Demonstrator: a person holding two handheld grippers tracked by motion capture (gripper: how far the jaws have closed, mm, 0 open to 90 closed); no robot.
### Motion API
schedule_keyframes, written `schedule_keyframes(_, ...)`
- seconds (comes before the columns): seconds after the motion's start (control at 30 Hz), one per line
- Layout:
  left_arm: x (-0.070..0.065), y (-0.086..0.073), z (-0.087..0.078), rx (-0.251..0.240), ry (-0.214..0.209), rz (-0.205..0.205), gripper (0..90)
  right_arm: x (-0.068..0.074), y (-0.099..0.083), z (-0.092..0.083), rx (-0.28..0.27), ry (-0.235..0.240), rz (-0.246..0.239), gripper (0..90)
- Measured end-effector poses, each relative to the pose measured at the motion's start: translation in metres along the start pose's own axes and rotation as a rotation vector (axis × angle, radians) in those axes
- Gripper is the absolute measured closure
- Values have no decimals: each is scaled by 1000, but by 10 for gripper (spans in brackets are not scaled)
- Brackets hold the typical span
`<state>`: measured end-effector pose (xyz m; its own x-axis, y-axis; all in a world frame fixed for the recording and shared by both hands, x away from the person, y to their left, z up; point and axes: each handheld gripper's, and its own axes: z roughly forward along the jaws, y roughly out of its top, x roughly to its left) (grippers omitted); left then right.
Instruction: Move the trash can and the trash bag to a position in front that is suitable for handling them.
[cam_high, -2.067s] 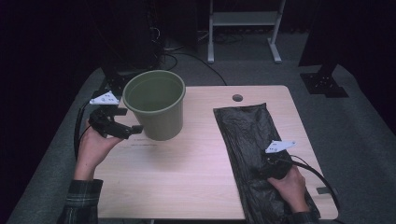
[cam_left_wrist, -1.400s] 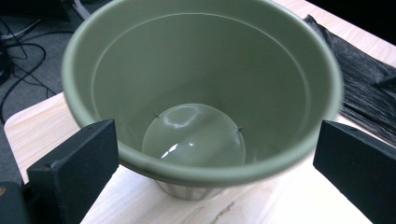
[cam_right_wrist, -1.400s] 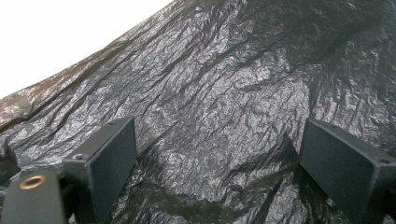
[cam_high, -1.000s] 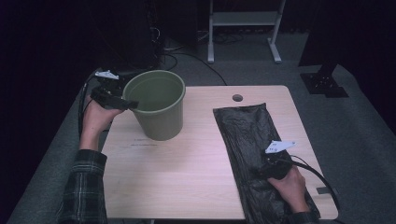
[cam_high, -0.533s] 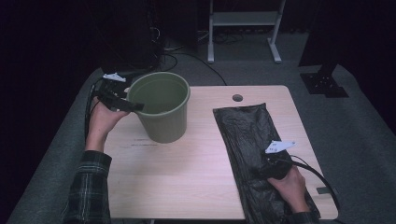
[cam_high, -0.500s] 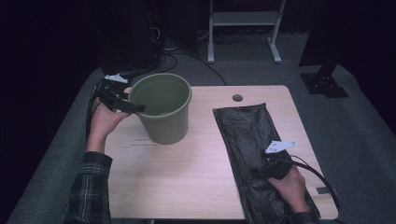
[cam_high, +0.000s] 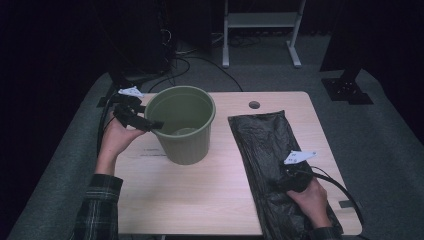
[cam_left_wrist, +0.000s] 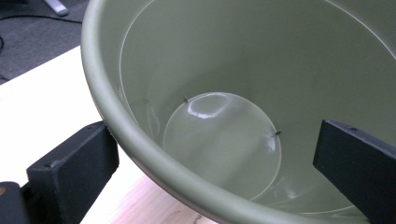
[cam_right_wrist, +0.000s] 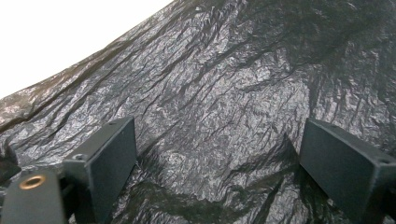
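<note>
Green bucket stands upright at centre-left of the high view, on the light wood table, mouth up, inside bare. Left gripper sits at the bucket's left rim, held by the left hand, plaid sleeve coming in from the lower left. Jaws are spread wide and straddle the rim: in the left gripper view one black jaw is at lower left, outside the wall over the table, the other at the right edge, inside the bucket. Rim runs between them; neither jaw visibly presses the wall. The round bucket floor shows at the middle of that view, glossy.

Black plastic bag lies flat and crinkled down the right half of the high view, from just below the table's cable hole to the bottom edge. Well apart from the bucket, bare wood between them. Right gripper rests low on the bag at lower right, right hand behind it, grey plate on top, cable trailing right. In the right gripper view its jaws stand wide apart at lower left and lower right, wrinkled bag between and beyond them, nothing pinched. Whether the jaw tips touch the plastic, cannot tell. White table corner at upper left of that view.

Dark floor, a metal stand and cables at the top of the high view.
</note>
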<state>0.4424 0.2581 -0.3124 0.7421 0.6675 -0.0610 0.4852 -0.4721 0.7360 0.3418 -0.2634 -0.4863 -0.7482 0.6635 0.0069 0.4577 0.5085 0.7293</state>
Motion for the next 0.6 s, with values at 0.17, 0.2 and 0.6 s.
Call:
schedule_keyframes(0.17, -10, -3, 0, -12, -22, 14, 0, 0, 0, 0, 0, -1, 0, 97)
schedule_keyframes(0.2, -12, -3, 0, -16, -26, 12, 0, 0, 0, 0, 0, -1, 0, 97)
schedule_keyframes(0.6, -38, -9, 0, -43, -62, 27, 0, 0, 0, 0, -1, -3, 2, 98)
